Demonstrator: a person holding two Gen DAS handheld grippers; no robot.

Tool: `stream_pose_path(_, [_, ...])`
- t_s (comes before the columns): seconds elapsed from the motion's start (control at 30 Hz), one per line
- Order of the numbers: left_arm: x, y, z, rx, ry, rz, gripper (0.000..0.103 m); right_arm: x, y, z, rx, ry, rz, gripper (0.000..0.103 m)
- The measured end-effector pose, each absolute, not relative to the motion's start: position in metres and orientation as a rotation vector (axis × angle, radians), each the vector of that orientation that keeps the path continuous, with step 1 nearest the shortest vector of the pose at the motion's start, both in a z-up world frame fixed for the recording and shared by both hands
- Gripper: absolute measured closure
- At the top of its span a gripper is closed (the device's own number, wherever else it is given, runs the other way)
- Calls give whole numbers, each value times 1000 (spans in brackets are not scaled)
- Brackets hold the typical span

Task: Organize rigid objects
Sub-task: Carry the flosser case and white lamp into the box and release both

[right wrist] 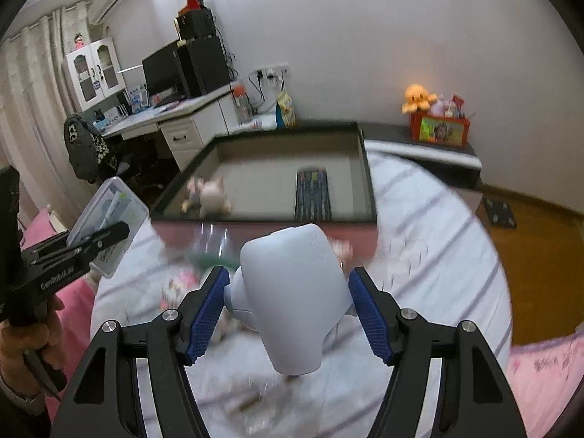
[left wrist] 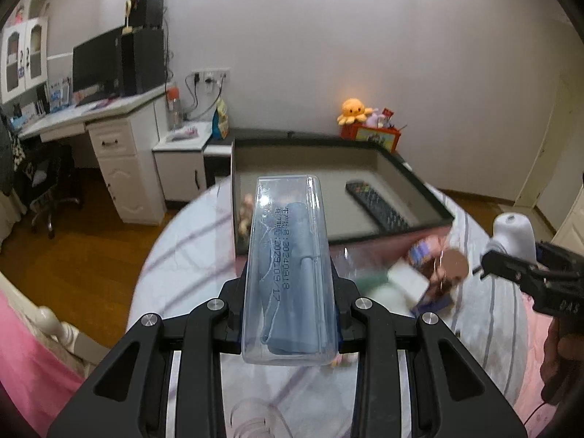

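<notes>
My left tool: pressed tight on a clear plastic case. I hold it up in the air.
Clear plastic case: long and see-through, with a blue thing inside and dark printed numbers on it. It sticks out in front of my left tool, on the near side of the black tray.
My right tool: its blue pads are half spread, with a white gadget between them. It looks like I pinch it on both sides.
White gadget: smooth and round, a bit like a small camera. It is lifted off the bed, just on the near side of the black tray.
Black tray: a big flat box with low walls, sitting on the bed.
Remote control: dark with many buttons, lying inside the black tray at its right side.
Small soft toy: pale and blurry, inside the black tray at its left side.
Other little things: blurry, on the bed just in front of the black tray.
</notes>
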State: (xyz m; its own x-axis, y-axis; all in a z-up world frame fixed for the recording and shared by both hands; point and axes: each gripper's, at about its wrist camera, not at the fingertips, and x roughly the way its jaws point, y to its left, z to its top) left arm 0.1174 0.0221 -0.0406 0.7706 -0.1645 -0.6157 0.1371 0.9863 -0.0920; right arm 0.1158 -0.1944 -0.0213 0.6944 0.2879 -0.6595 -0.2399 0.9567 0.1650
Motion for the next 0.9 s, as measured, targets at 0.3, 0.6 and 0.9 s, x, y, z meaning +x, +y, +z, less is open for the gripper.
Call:
stream_pose_path(0.3, [208,3,-18,-47,637,-167,71,219,-182,5,38,707,299,34])
stream_pose_path(0.6, [304,-13,-49,-50,742,-148,71,306,-174,-28,49,794,265,36])
stream_pose_path(0.9, [306,-10,-54,-32,724,-81,0,317,-180,-37,63,819,254,17])
